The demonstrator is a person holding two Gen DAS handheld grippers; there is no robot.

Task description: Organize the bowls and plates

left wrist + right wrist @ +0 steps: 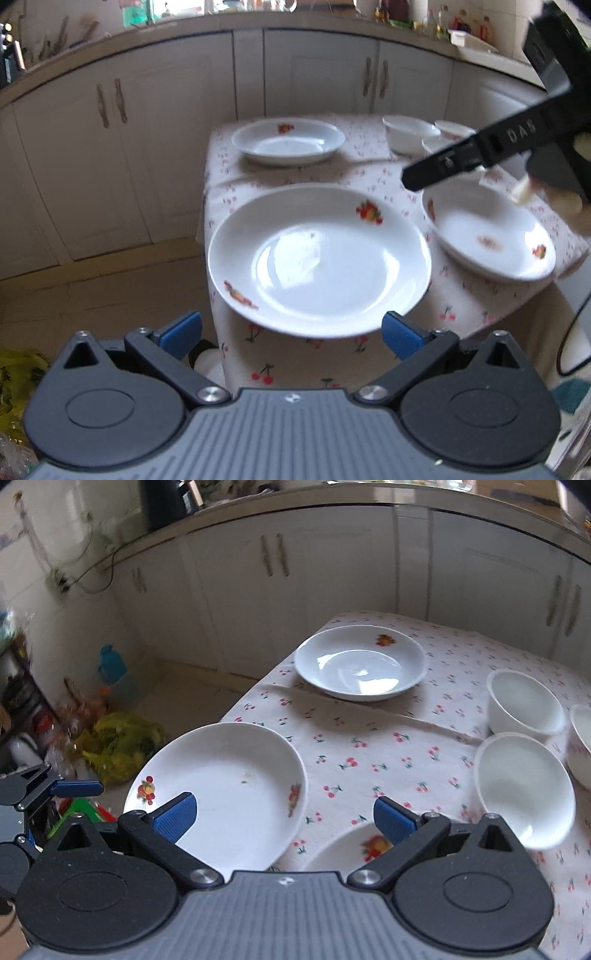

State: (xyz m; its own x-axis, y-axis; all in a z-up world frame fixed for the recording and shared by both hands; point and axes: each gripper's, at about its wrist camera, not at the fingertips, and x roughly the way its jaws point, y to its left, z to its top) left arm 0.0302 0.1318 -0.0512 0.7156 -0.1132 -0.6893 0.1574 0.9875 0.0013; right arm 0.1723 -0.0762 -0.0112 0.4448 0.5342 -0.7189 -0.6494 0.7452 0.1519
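Three white plates with fruit prints lie on a table with a cherry-print cloth (369,177). The nearest plate (319,258) (221,790) juts past the table's edge. My left gripper (291,332) is open, just short of that plate's rim and touching nothing. My right gripper (284,816) is open and empty above the gap between that plate and a second plate (347,849) (487,232). The third plate (288,140) (360,661) lies at the far side. Three white bowls (524,786) (524,701) (583,738) stand at the right.
White cabinets (147,147) run behind the table. Bags and clutter (118,746) lie on the floor to the left. The black body of the right tool (517,136) and a hand (565,201) hang over the right plate. A blue finger (77,788) of the left tool shows at the left edge.
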